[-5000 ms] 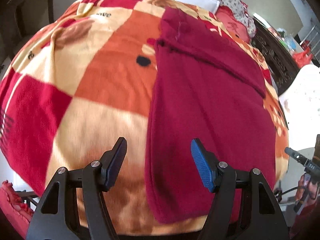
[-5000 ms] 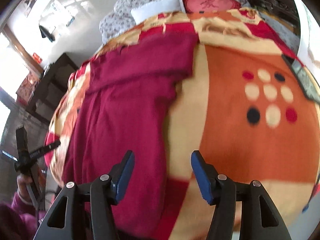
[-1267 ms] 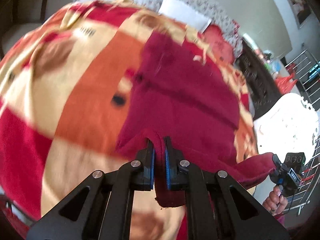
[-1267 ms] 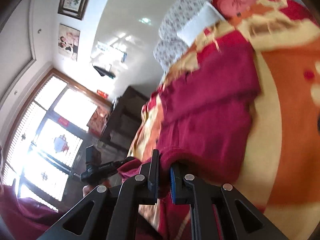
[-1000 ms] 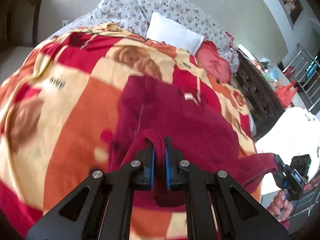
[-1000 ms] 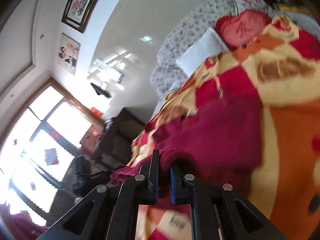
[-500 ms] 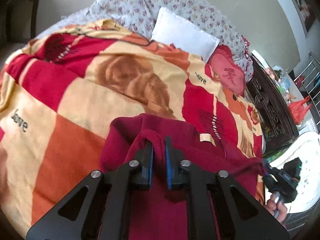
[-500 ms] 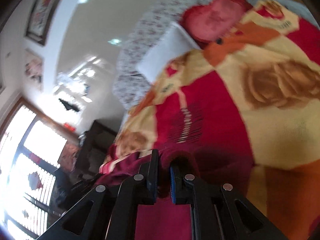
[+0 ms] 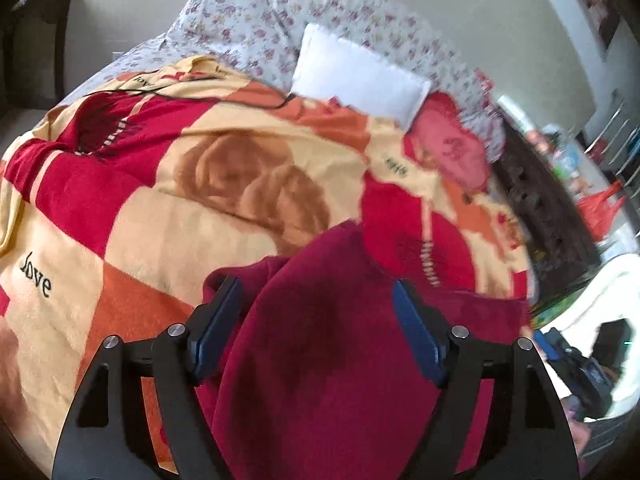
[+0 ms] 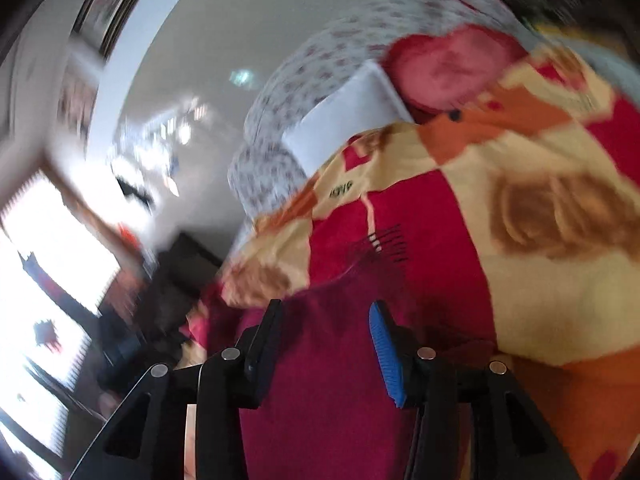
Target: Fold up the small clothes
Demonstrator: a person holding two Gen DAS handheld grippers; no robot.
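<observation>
A dark red garment [image 9: 328, 344] lies folded over on the patterned blanket [image 9: 160, 216], its far edge near the middle of the bed. My left gripper [image 9: 318, 300] is open just above it, fingers on either side of the cloth and holding nothing. In the right wrist view the same garment [image 10: 328, 380] lies under my right gripper [image 10: 324, 320], which is open and empty too. That view is blurred.
A white pillow [image 9: 360, 76], a red heart-shaped cushion [image 9: 452, 152] and floral pillows [image 9: 260, 16] lie at the head of the bed. A dark wooden cabinet [image 9: 548, 208] stands to the right. A bright window [image 10: 48, 248] is at the left.
Both grippers carried the garment's near edge toward the head of the bed, folding it over. Both have now opened and let the cloth go.
</observation>
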